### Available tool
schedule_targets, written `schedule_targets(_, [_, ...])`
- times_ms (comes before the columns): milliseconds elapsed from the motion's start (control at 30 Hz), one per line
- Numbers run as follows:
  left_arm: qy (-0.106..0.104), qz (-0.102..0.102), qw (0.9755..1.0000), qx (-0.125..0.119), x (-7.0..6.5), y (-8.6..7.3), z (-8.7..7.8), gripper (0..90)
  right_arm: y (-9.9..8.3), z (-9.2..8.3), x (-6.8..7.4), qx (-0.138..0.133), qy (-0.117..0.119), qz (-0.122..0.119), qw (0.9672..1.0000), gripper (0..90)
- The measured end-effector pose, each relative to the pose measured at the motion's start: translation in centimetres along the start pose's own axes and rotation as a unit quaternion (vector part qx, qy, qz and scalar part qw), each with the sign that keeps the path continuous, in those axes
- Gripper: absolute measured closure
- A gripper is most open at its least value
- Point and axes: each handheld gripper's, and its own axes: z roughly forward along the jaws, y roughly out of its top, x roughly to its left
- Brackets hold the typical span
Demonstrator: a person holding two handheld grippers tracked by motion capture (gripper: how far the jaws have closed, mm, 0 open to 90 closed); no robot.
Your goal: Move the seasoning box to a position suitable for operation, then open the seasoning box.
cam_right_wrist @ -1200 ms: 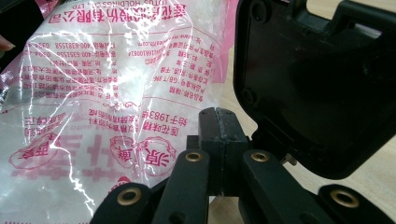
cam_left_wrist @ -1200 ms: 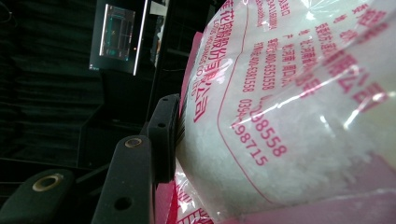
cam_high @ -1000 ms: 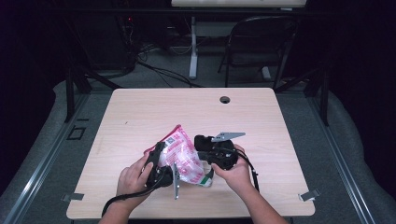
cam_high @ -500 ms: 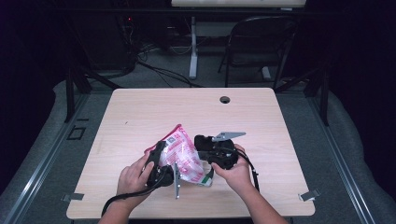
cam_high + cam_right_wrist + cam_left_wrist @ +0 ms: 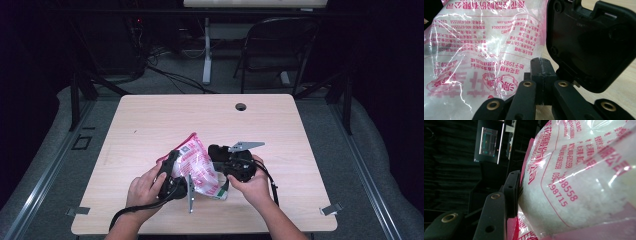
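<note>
Plastic bag (image 5: 199, 167) clamped in left hand-held gripper (image 5: 517, 191); right (image 5: 540, 72) closed

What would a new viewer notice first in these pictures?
A clear plastic bag with pink print, full of white material, is at the near middle of the wooden table. The left gripper presses its side, and the right gripper, jaws together, is beside it.

A pale wood table (image 5: 150, 125) with rounded corners carries the work; a small round dark hole (image 5: 241, 107) sits near its far edge, right of centre; a clear bag (image 5: 197, 165) printed in pink, filled with white stuff, rests on the near half; the table stands on grey floor (image 5: 380, 165).
</note>
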Motion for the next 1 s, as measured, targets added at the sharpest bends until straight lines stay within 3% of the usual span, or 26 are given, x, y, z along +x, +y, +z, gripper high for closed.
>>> schedule_targets(1000, [-0.004,0.012,0.9999,0.001,0.39,0.26,0.01,59.3,0.34,0.23,-0.26,-0.001,0.007,0.005,1.0,90.0])
